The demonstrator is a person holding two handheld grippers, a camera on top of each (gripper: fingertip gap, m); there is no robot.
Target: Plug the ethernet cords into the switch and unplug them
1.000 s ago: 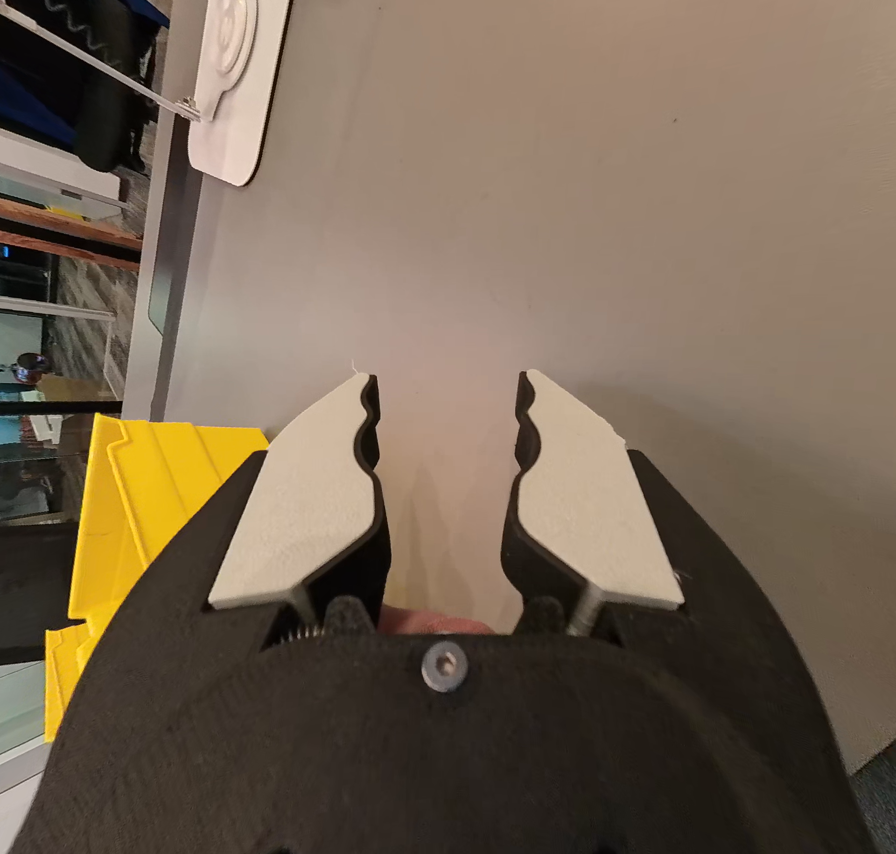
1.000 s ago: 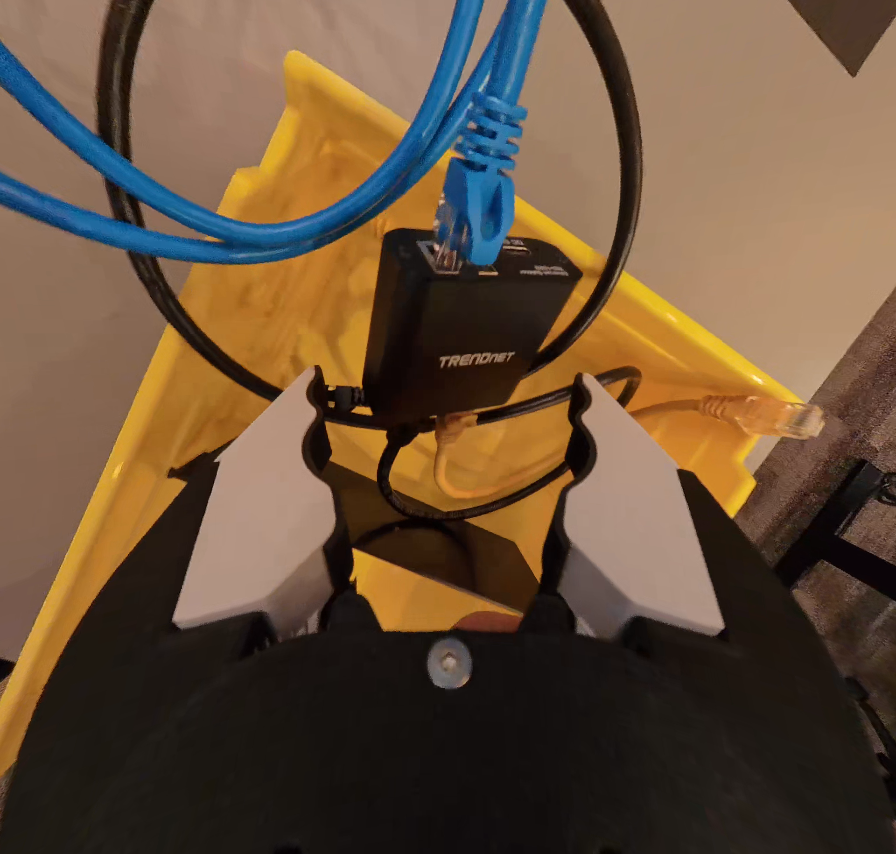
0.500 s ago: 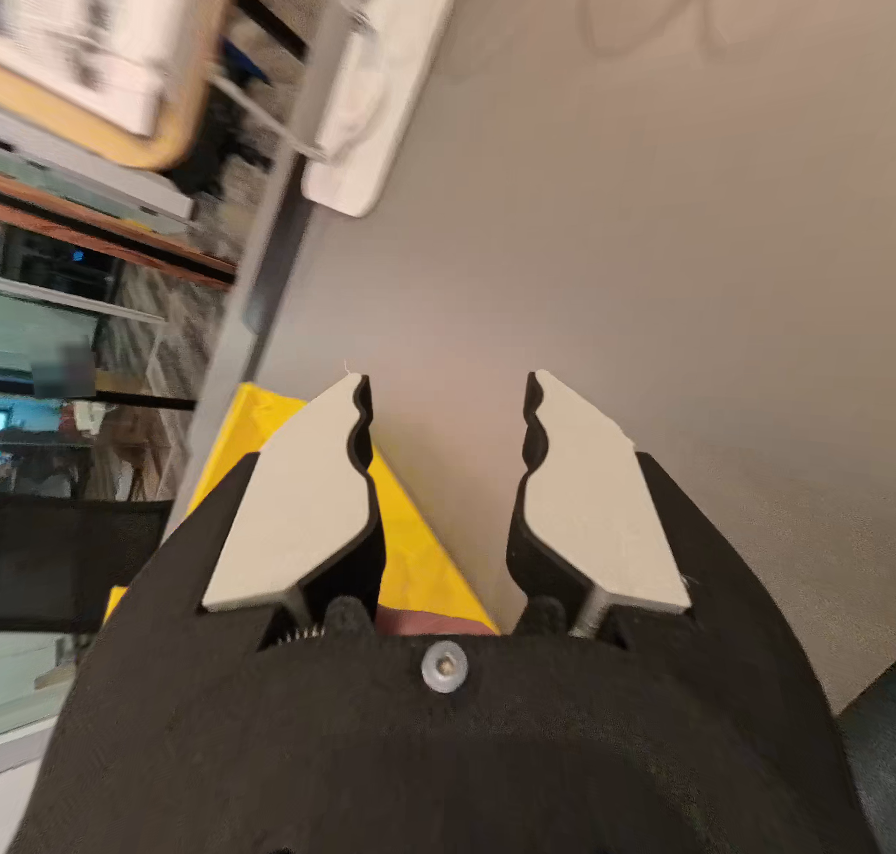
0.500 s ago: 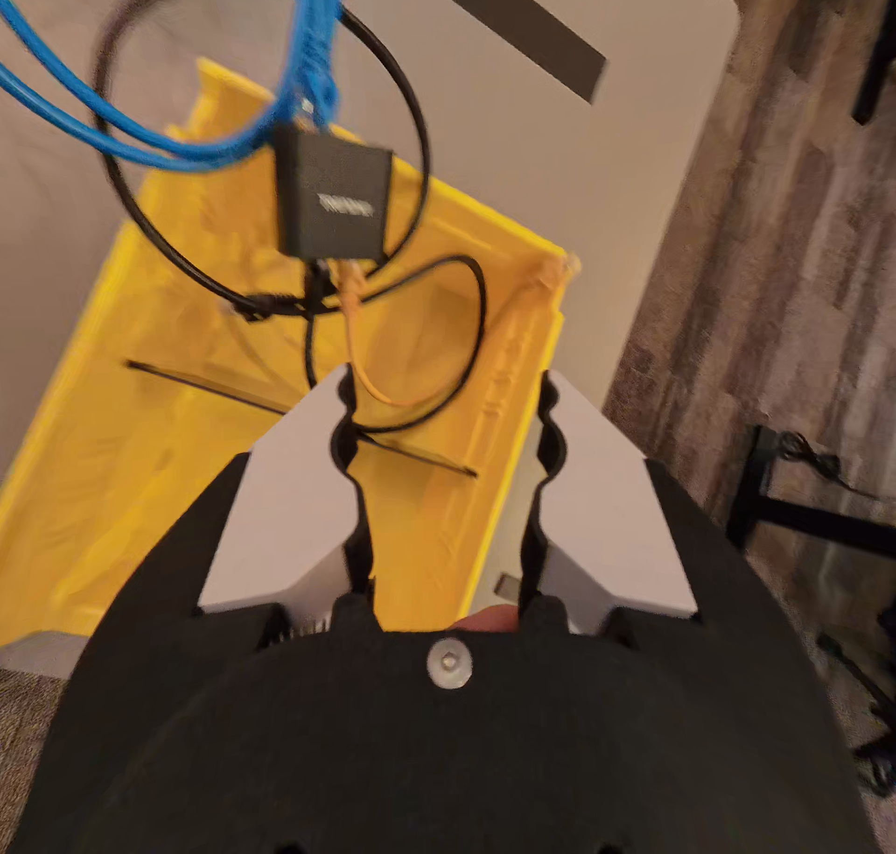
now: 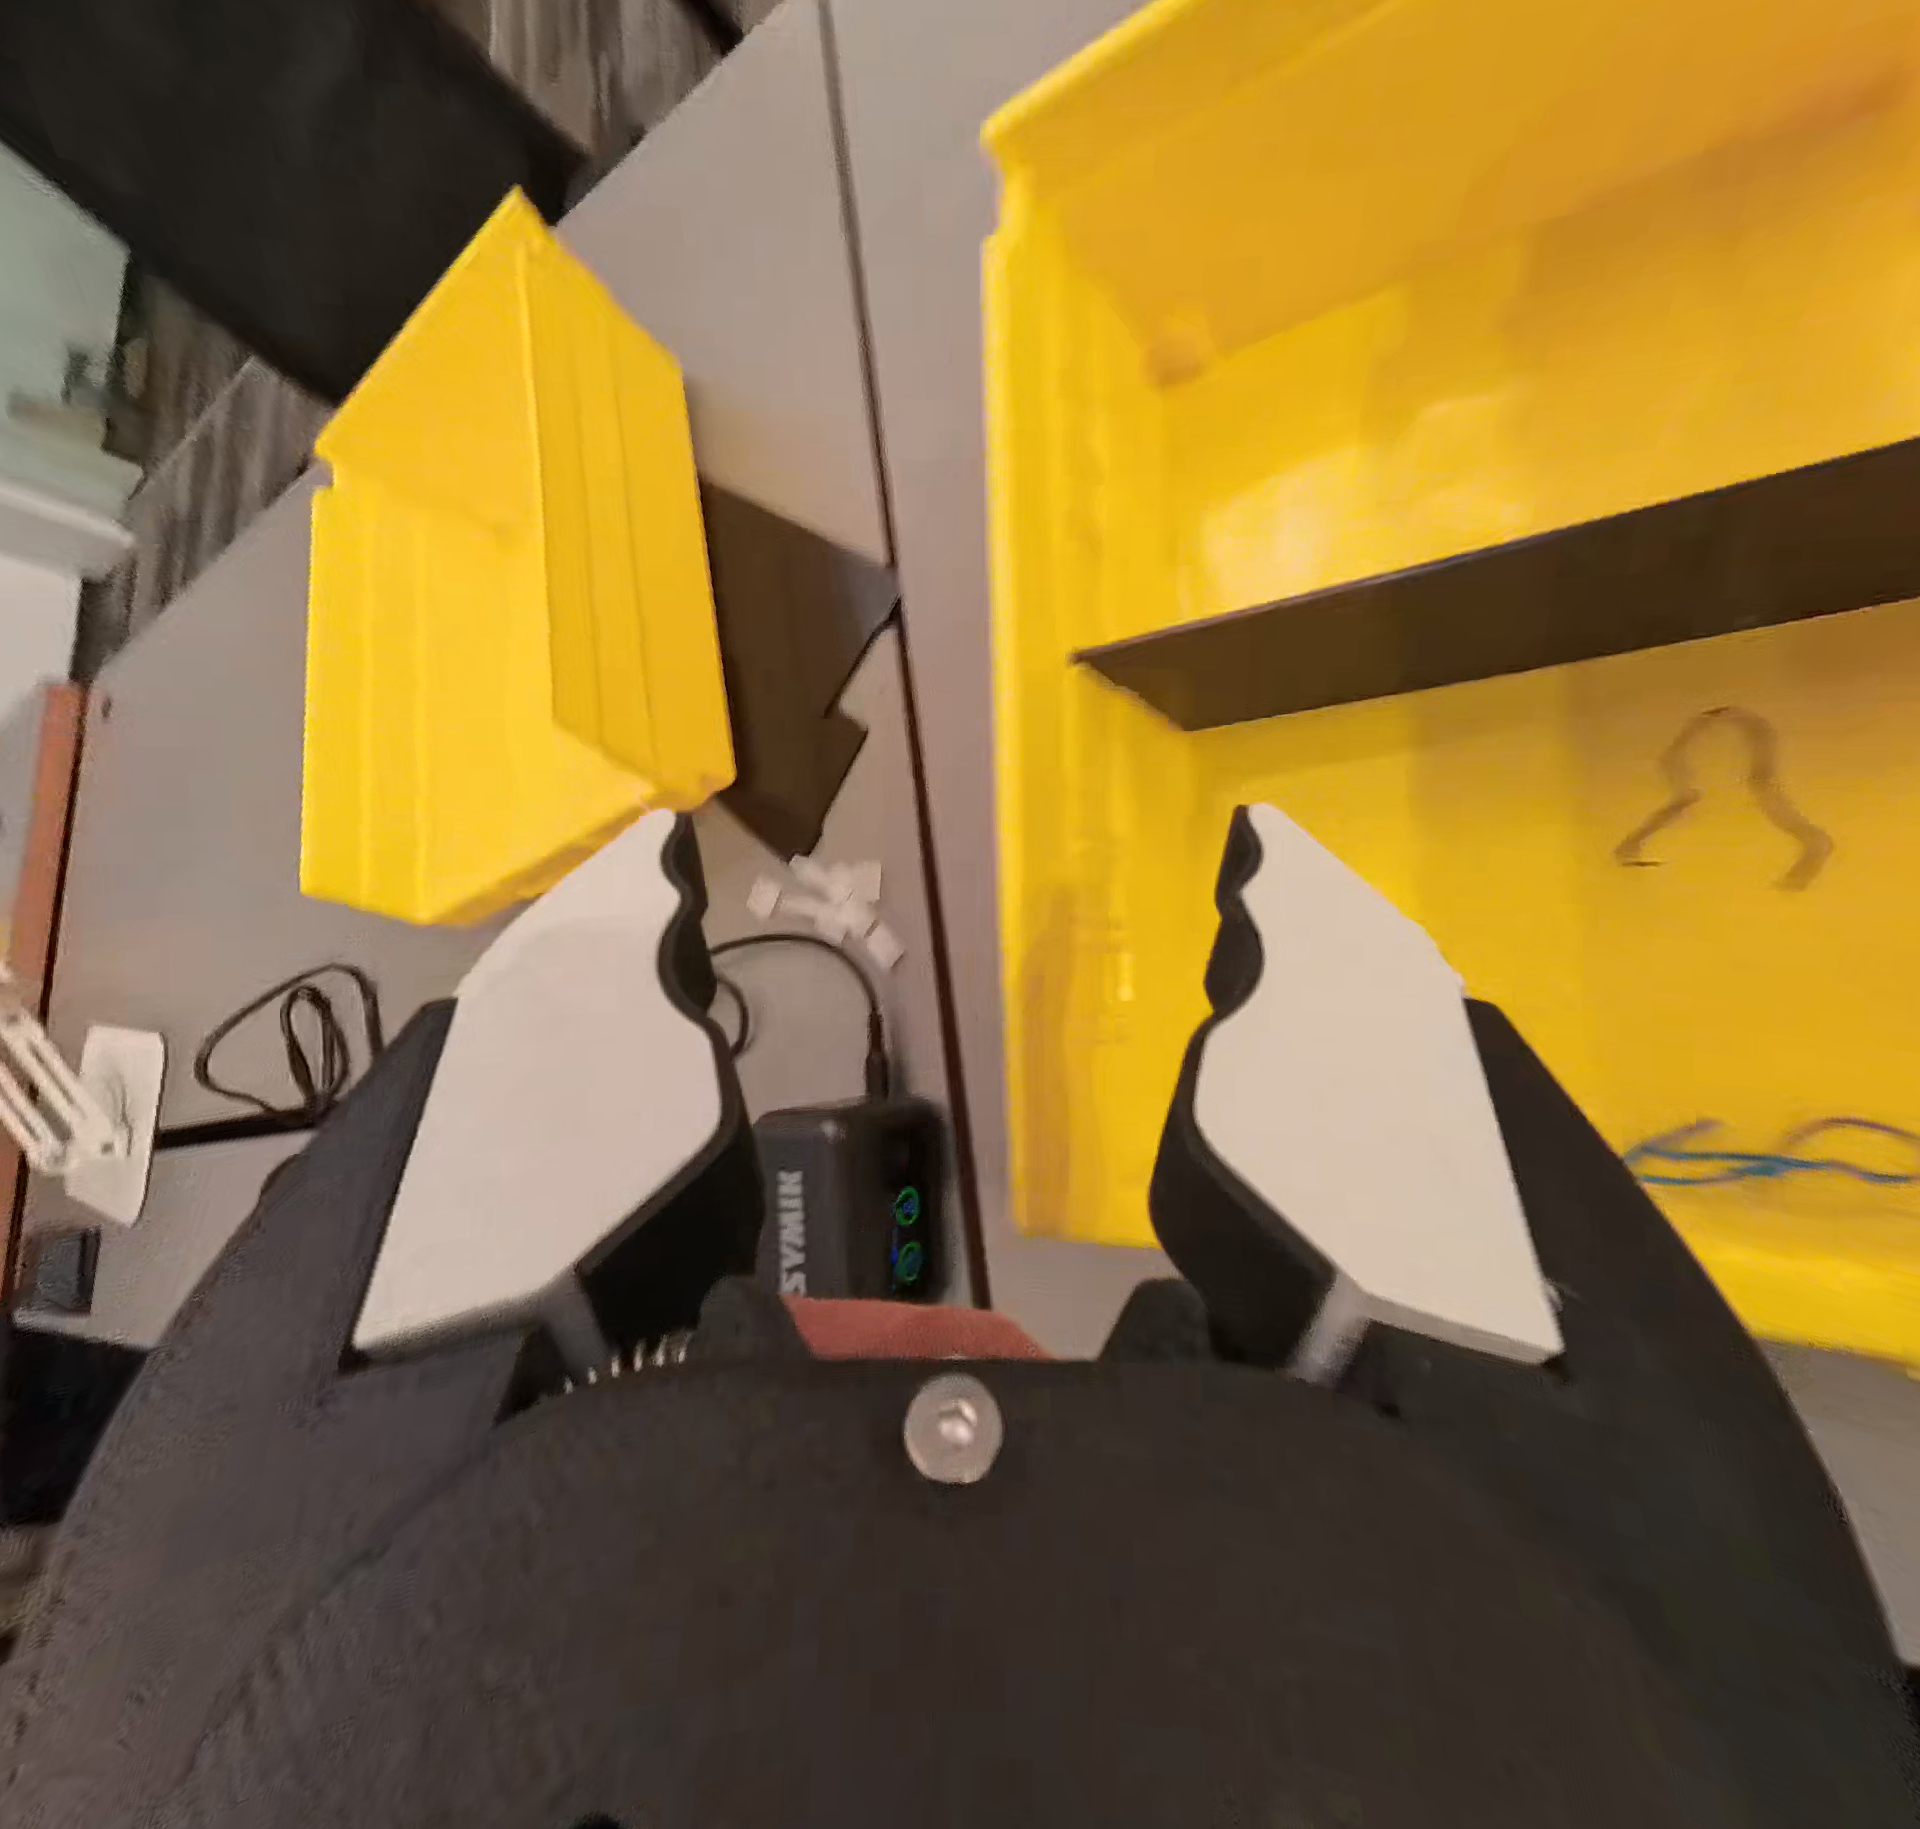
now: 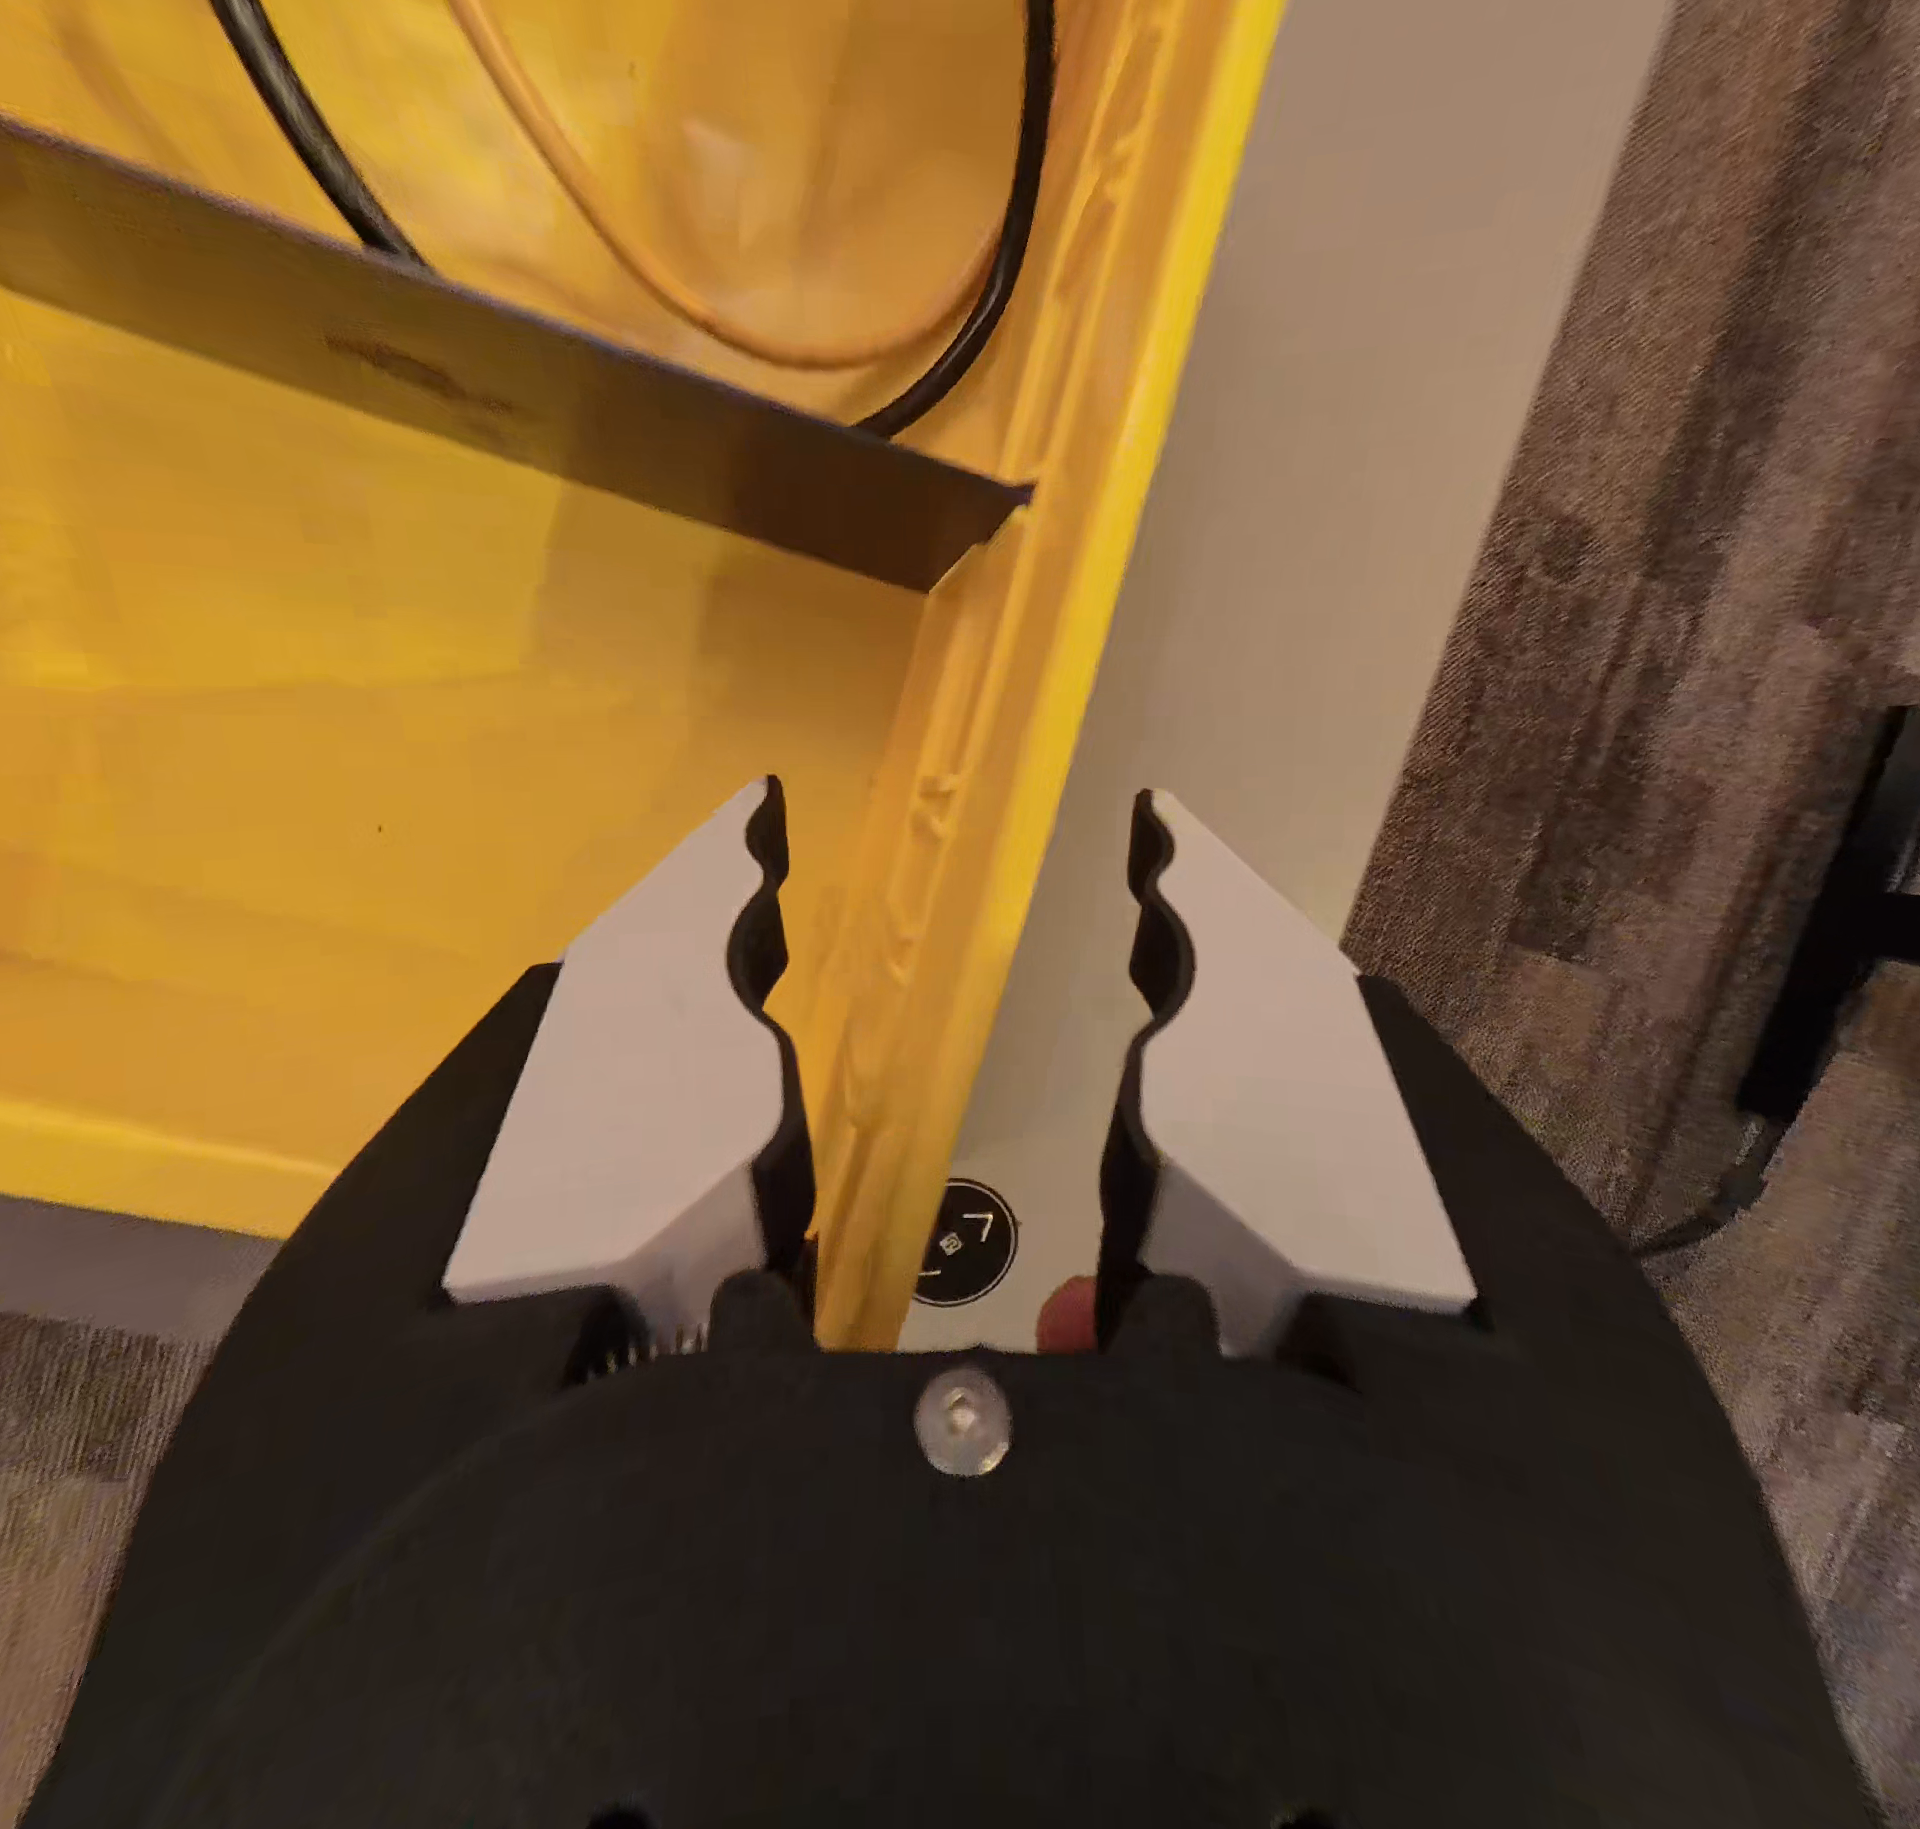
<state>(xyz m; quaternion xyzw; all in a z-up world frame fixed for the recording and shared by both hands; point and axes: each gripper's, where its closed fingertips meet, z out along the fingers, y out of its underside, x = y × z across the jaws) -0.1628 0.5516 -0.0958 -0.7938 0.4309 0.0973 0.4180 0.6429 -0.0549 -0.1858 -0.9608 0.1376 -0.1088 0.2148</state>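
Both tools, left (image 5: 956,834) and right (image 6: 954,792), gape empty; switch out of view, only black cable (image 6: 1003,221) and orange cord (image 6: 582,179) visible in yellow bin (image 6: 1049,699), so a blind reach could snag them.

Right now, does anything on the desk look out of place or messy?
Yes. Small white scraps lie scattered on the desk beside the smaller yellow bin, like litter. Nothing looks spilled or broken.
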